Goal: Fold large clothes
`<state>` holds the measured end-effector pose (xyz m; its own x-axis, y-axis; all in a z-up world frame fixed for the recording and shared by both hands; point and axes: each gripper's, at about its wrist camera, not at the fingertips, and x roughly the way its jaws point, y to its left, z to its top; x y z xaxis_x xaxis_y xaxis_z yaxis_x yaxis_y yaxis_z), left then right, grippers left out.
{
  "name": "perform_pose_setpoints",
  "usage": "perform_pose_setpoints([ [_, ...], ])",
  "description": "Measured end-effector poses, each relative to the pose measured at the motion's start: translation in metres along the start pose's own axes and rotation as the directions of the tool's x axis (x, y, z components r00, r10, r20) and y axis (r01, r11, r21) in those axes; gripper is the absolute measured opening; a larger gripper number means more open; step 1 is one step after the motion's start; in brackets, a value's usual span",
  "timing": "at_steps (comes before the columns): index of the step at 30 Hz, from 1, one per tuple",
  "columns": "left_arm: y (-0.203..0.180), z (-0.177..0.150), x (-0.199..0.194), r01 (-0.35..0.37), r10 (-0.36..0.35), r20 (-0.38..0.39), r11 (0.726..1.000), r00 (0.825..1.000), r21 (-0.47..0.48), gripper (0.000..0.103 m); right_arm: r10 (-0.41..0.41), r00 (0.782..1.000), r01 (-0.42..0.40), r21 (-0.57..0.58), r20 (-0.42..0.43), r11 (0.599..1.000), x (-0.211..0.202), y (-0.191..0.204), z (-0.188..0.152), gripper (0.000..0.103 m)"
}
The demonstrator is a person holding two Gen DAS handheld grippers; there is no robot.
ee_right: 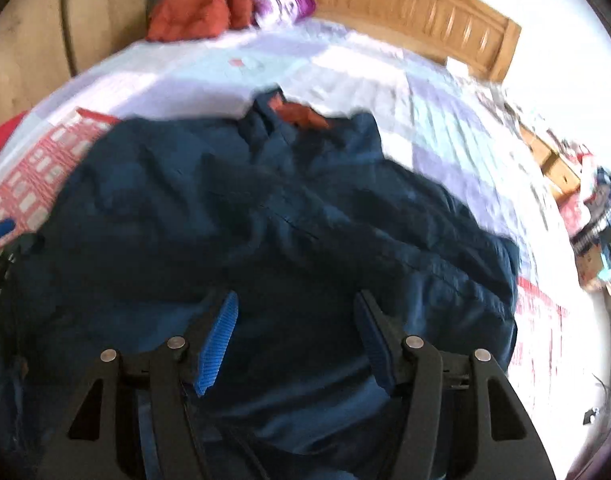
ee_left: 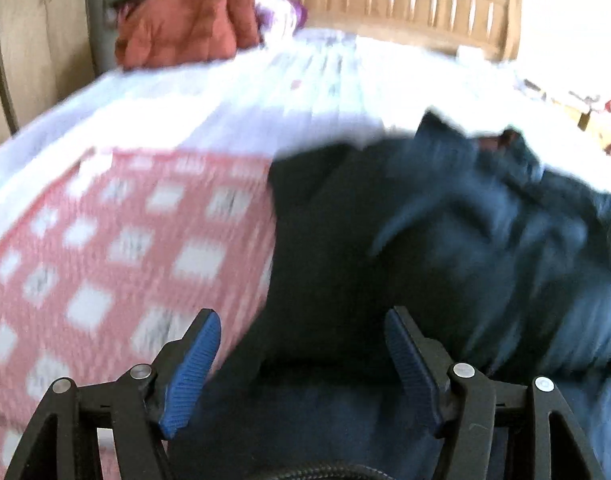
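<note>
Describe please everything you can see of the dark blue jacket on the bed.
The dark blue jacket lies spread but rumpled on the bed cover, over its pink-and-white checked part. It looks like thin, smooth, slightly shiny fabric, full of creases. At its far end the collar is open and shows an orange-red lining. A seam or zip line runs across the middle. The picture is blurred, so finer details cannot be told. Both grippers hover above it, fingers apart, and neither grips it.
</note>
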<state>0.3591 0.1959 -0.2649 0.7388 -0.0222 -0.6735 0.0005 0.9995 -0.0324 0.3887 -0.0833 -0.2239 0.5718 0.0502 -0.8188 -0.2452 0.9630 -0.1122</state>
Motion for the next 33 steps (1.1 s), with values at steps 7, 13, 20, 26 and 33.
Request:
perform_pose_setpoints([
  [7,-0.03,0.036,0.07,-0.038,0.033,-0.169,0.999,0.985,-0.021,0.076,0.045,0.999,-0.043,-0.071,0.018,0.997,0.028,0.02,0.005,0.063],
  [13,-0.04,0.02,0.079,-0.078,0.073,-0.189,0.997,0.979,-0.021,0.078,-0.157,0.987,0.158,0.148,-0.02,0.976,0.012,-0.113,-0.055,0.055],
  [20,-0.045,0.014,0.05,-0.104,0.099,-0.158,0.994,0.982,-0.025,0.078,-0.021,1.0,0.018,0.427,0.002,0.904,-0.033,-0.188,-0.085,0.063],
  [26,-0.052,0.003,0.026,-0.107,0.104,-0.132,0.994,0.986,-0.018,0.078,0.105,0.994,-0.106,0.504,0.031,0.857,-0.034,-0.165,-0.097,0.067],
  [33,-0.055,0.0,0.019,-0.11,0.105,-0.127,0.993,0.986,-0.032,0.078,0.041,0.982,-0.124,0.47,0.184,0.874,-0.075,-0.158,-0.085,0.067],
])
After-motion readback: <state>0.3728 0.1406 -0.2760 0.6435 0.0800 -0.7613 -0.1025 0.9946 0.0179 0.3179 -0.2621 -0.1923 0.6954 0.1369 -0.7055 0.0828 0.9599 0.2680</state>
